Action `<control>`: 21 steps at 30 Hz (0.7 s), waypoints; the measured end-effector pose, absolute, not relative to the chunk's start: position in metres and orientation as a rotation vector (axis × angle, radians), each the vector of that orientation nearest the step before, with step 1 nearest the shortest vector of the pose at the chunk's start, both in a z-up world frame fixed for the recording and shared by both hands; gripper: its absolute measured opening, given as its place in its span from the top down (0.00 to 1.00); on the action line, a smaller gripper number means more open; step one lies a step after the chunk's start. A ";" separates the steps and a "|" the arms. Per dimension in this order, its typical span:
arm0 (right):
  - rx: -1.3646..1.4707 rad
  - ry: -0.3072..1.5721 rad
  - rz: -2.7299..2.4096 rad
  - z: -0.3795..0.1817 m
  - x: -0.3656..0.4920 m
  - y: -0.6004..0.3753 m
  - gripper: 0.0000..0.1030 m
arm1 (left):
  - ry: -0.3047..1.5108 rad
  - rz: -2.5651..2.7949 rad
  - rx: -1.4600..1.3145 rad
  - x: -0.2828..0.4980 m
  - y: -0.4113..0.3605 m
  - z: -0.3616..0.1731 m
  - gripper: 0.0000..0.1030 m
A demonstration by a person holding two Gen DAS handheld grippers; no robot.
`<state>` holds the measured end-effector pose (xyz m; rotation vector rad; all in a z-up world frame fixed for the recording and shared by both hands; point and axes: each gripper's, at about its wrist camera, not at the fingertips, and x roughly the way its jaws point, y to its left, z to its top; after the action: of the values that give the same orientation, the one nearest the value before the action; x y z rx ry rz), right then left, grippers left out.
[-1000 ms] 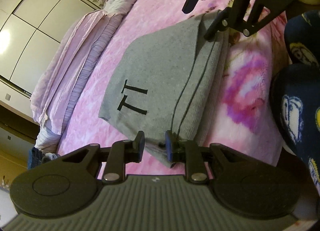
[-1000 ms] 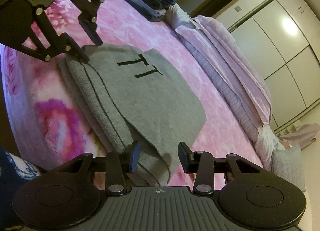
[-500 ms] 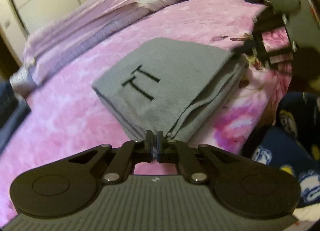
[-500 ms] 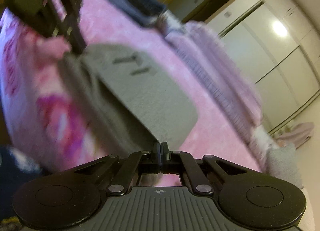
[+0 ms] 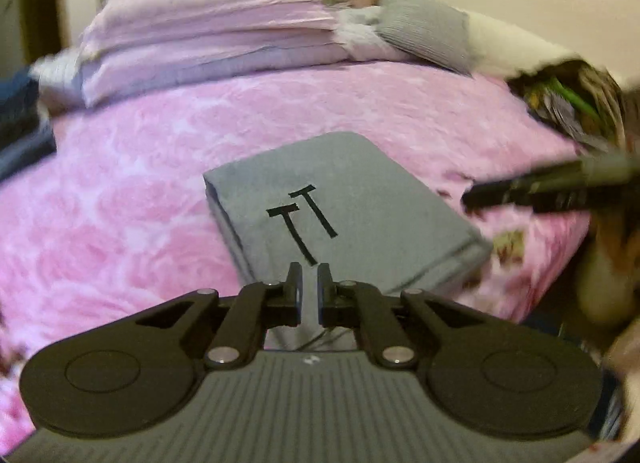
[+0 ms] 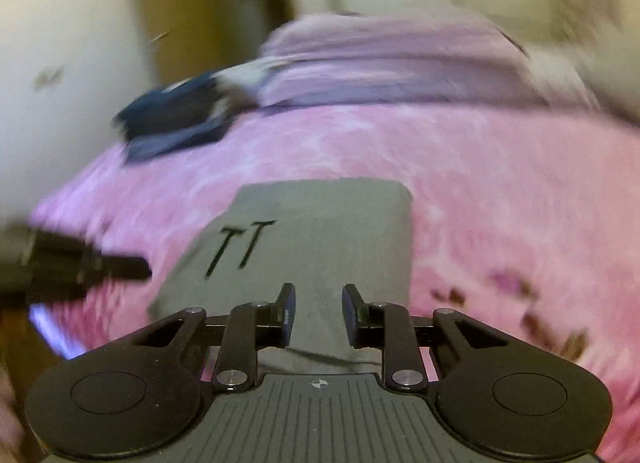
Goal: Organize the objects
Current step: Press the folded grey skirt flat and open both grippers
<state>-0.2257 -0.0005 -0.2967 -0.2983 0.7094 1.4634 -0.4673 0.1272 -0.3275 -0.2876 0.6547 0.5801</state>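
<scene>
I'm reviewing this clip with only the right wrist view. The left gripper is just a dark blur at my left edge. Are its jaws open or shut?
Observer: The left wrist view shows the left gripper with a narrow gap between its jaws, so it is slightly open. It sits at the near edge of the folded grey garment.
Operator: Is there anything on the bed to the right of the garment, beyond my frame?
Observer: Yes, a patterned heap with green streaks lies at the bed's far right edge.
Operator: And near the lilac bedding?
Observer: A grey ribbed pillow lies just right of the folded lilac bedding.
</scene>
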 end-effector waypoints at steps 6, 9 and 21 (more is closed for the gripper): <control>-0.413 0.654 1.326 -0.336 -0.241 0.012 0.79 | 0.652 0.694 -0.525 -0.460 0.143 -0.369 0.94; -0.445 0.633 1.296 -0.321 -0.247 0.007 0.79 | 0.655 0.736 -0.542 -0.463 0.138 -0.358 0.95; -0.448 0.668 1.255 -0.330 -0.249 -0.024 0.70 | 0.722 0.800 -0.471 -0.459 0.100 -0.348 0.93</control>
<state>-0.2492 -0.0242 -0.3302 -0.4482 0.6676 1.2554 -0.4586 0.0999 -0.3478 -0.4708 0.7219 0.7996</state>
